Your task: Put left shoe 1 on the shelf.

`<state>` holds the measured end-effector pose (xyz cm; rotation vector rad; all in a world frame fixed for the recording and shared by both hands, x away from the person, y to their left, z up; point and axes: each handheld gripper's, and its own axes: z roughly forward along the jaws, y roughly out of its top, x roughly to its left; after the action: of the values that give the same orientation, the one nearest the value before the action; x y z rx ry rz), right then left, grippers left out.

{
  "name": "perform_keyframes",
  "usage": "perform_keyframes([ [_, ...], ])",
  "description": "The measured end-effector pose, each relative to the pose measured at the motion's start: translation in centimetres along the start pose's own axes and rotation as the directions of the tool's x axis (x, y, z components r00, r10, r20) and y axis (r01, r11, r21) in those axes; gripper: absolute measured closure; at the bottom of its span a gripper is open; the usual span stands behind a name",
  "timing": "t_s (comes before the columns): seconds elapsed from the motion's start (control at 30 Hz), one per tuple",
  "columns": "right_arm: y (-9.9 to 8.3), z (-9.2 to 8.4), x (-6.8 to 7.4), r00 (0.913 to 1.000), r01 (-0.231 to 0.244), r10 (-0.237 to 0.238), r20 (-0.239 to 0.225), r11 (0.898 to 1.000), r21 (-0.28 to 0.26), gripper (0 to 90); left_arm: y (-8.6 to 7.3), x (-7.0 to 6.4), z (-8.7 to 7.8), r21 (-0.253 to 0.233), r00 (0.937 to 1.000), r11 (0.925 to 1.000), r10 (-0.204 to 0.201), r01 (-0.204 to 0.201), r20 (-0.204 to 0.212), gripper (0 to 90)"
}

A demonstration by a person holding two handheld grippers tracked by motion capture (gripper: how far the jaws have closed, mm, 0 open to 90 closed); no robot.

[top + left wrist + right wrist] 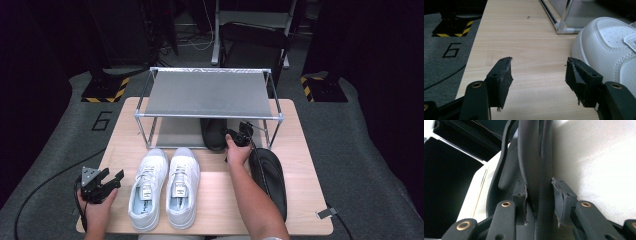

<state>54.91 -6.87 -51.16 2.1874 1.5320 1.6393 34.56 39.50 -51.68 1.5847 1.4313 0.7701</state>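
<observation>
Right gripper (243,136) clamped on the heel rim of a black shoe (215,134), which sits under the rack (210,93) on its lower level, probably not yet let go. Second black shoe (270,175) lies on the table right-front of the rack. White pair (164,186) in front of the rack, untouched. Left gripper (107,180) idle, jaws apart, empty.

Black shoe (214,134) under rack's top shelf (209,94): toe end hidden by the shelf, only heel part seen in high view; in right gripper view it's cropped top & bottom, so what part of the shoe the pads (520,195) pinch can't be told for sure. Second black shoe (270,177) partly covered by person's right forearm (252,200). White sneaker (609,47) cut off at right edge of left gripper view, just toe cap seen.
</observation>
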Motion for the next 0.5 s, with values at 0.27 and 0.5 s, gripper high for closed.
perform_keyframes([
  [0.27, -0.1, 0.3, -0.7, 0.9971, 0.052, -0.052, 0.056, 0.999, -0.002, 58.4, -0.1, 0.0, -0.2, 0.005, 1.0000, 1.0000, 0.003, -0.003, -0.007, 37.4],
  [0.5, 0.0, -0.8, -0.3, 0.9887, 0.134, -0.130, 0.074, 0.990, -0.053, 53.7, -0.1, 0.0, -0.3, 0.004, 1.0000, 1.0000, -0.002, 0.002, -0.006, 37.4],
])
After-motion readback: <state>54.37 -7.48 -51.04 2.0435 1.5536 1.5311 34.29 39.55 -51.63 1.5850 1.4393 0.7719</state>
